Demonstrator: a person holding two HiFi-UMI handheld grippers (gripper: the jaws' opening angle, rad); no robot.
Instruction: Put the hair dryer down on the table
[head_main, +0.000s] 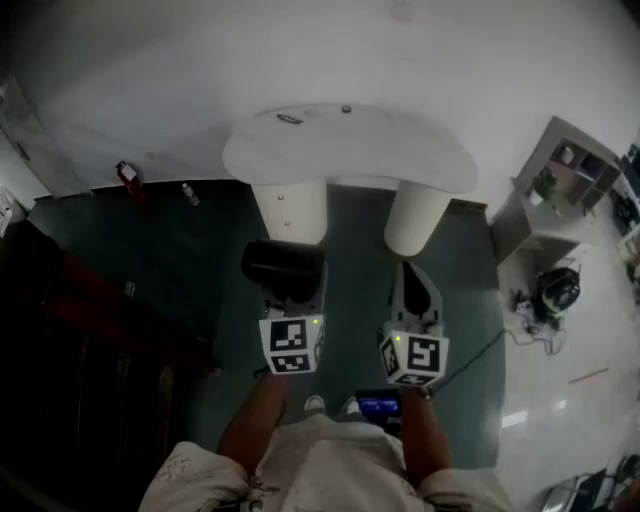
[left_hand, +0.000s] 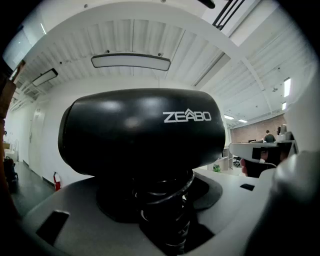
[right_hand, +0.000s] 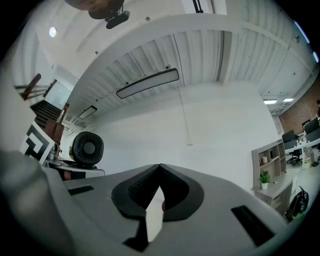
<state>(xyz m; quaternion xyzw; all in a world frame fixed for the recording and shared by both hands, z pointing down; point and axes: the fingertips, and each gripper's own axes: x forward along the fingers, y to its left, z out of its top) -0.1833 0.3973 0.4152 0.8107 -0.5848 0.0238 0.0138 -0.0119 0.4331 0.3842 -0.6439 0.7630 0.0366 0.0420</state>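
My left gripper (head_main: 292, 298) is shut on the handle of a black hair dryer (head_main: 283, 266) and holds it in the air, short of the white table (head_main: 430, 160). In the left gripper view the dryer's body (left_hand: 142, 132) fills the middle, and its handle with a coiled cord (left_hand: 165, 212) sits between the jaws. My right gripper (head_main: 413, 288) hangs beside it, shut, with the jaw tips (right_hand: 159, 172) meeting on nothing. The dryer's round rear grille (right_hand: 87, 148) shows at the left of the right gripper view.
The table stands on two thick white legs (head_main: 292, 208) in front of me, with two small items (head_main: 290, 118) on its far part. A red fire extinguisher (head_main: 128, 177) stands at the left wall. A shelf unit (head_main: 570, 170) and cables (head_main: 550, 292) are at the right.
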